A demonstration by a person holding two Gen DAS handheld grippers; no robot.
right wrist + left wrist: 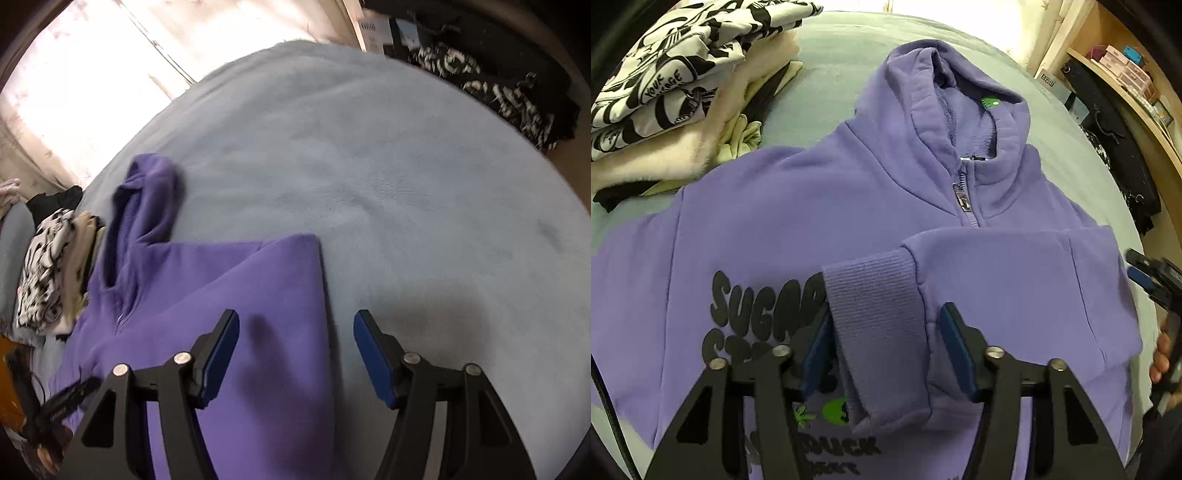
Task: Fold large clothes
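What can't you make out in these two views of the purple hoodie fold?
- Hoodie print: left wrist view, covered by the folded sleeve cuff and left gripper.
- Hoodie hem: cut off by the bottom edge, both views.
- Folded pile: right wrist view, motion-blurred.

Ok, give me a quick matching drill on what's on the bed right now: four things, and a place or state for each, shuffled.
Things:
1. sleeve cuff
2. hood
3. stack of folded clothes
4. right tool

Places or states:
A. piled at the far left of the bed
B. open above the hoodie's right edge
C. between the open left tool's fingers, on the chest
D. lying flat beyond the zipper

Pairs: 1-C, 2-D, 3-A, 4-B
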